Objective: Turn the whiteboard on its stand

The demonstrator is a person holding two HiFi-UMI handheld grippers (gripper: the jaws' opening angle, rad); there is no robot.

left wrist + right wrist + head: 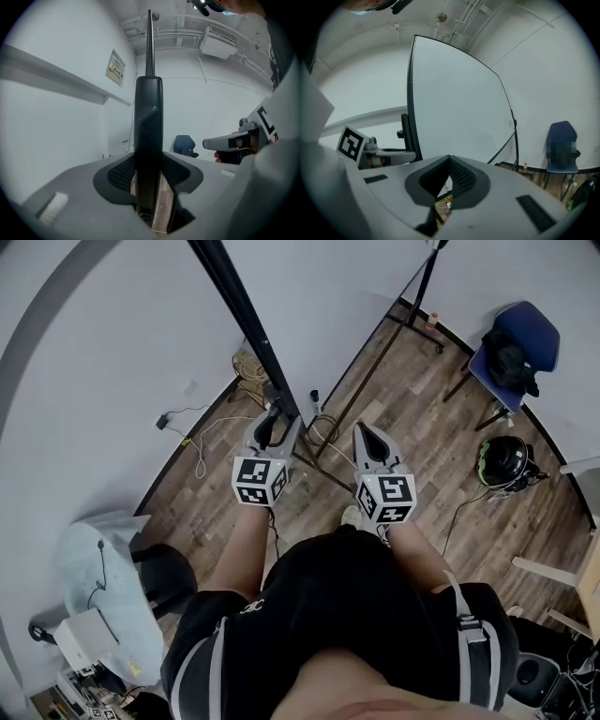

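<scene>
The whiteboard [323, 306] stands in front of me, its white face [459, 108] filling the right gripper view. Its black side frame [246, 315] runs down to my left gripper [269, 423]. In the left gripper view that black frame [149, 112] rises straight up between the jaws of the left gripper [149, 157], which is shut on it. My right gripper [362, 432] hovers to the right of the frame, shut and empty, its pads meeting [450, 159] in front of the board's lower part. The stand's foot [323, 468] lies on the floor below both grippers.
A blue chair [514, 343] with a dark bag stands at the right, with a helmet [504, 461] on the wooden floor nearby. Cables [199, 442] trail along the wall at the left. A pale round table [98, 568] and a black stool [167, 579] sit at my left.
</scene>
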